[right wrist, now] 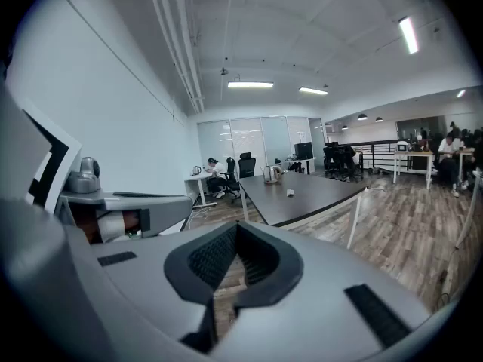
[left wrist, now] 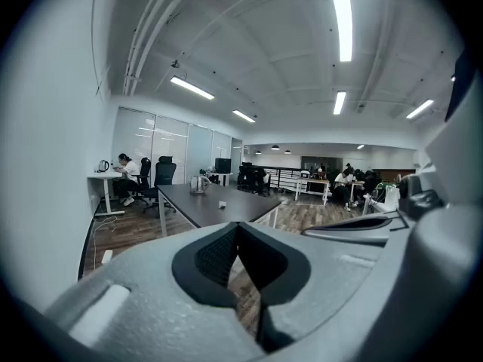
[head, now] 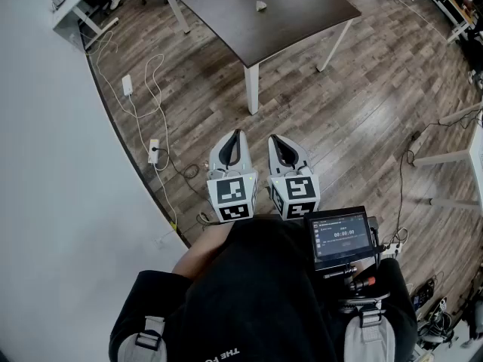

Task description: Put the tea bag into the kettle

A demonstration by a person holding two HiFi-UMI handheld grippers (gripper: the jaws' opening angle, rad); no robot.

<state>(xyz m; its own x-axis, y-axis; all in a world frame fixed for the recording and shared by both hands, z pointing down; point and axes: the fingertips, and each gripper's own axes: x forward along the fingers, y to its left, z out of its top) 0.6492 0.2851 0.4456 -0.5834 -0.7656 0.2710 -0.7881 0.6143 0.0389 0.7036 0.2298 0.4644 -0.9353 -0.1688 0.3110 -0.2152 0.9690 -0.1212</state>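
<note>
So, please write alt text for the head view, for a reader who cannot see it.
Seen from above, a person holds the left gripper and the right gripper side by side over a wooden floor, both with fingers shut and empty. Ahead stands a dark table with a small tea bag on it.

Open office, lit by long strip lights (left wrist: 341, 23) in a white ceiling. Wood-plank floor (head: 362, 104) throughout, plain white wall (head: 45, 164) along the left, glass partitions (left wrist: 170, 145) at the far end. Dark table (head: 256, 21) on white legs mid-room; white desk (left wrist: 102, 176) and black office chairs (left wrist: 162, 173) beyond. White cables (head: 151, 74) loose on the floor by the wall.
</note>
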